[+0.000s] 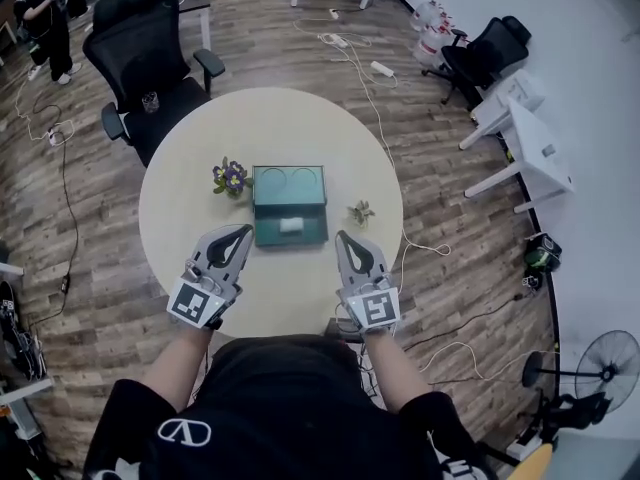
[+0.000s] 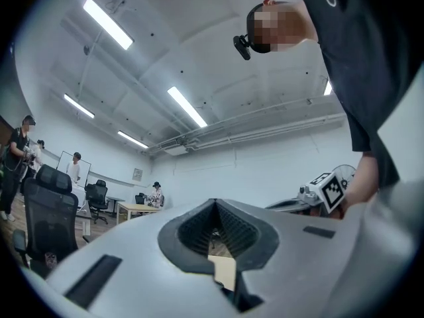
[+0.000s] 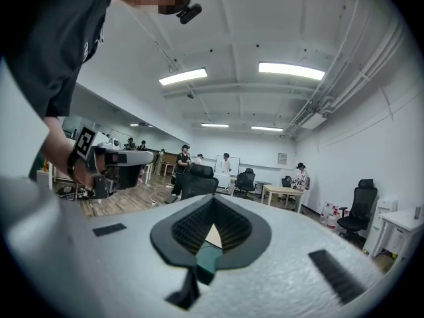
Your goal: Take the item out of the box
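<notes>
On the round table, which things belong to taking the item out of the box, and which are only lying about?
For the job: open teal box; white item inside it.
Lying about: purple flowers; small plant.

We note one round, cream-topped table (image 1: 180, 208) standing on a wood-plank floor (image 1: 100, 298). Three things sit directly on its top, all in the middle band.

- Centre: a teal box (image 1: 290, 230), open, with its lid (image 1: 289, 180) folded back to the far side. The lid's inner face shows two round recesses.
- Left of the box, just beside the lid: a small bunch of purple and yellow flowers (image 1: 231, 177).
- Right of the box, a little apart from it: a small pale sprig (image 1: 360, 211); we cannot tell what kind.

We see bare top along the far and left edges.
</notes>
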Action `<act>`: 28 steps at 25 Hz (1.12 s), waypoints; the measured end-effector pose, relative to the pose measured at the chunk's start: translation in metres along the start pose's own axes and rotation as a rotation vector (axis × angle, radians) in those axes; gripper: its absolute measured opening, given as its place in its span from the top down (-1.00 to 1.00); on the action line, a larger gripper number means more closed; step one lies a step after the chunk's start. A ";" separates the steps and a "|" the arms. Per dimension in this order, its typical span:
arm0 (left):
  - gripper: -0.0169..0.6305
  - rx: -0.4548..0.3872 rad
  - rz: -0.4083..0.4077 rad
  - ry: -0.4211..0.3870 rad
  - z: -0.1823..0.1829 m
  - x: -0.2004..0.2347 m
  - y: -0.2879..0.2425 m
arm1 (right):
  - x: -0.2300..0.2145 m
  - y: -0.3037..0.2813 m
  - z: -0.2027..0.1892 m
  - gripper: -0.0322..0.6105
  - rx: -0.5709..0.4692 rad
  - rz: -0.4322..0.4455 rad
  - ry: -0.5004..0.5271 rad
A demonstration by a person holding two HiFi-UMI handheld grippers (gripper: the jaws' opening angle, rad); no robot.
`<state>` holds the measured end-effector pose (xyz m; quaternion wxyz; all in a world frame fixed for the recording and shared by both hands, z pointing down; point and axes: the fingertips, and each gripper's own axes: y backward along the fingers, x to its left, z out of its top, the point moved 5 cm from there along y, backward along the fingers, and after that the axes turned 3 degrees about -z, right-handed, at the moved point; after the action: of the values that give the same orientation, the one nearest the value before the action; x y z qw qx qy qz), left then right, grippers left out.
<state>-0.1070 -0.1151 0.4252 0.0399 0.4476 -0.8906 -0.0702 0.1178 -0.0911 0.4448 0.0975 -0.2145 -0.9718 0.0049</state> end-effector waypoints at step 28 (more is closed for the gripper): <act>0.93 0.055 0.130 0.073 -0.033 -0.006 -0.004 | -0.018 -0.091 -0.047 -0.84 0.265 0.304 0.385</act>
<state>-0.0958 -0.1152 0.4575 0.0647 0.3920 -0.9173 -0.0266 0.1048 -0.1829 0.4926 0.3057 -0.3402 -0.8830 0.1059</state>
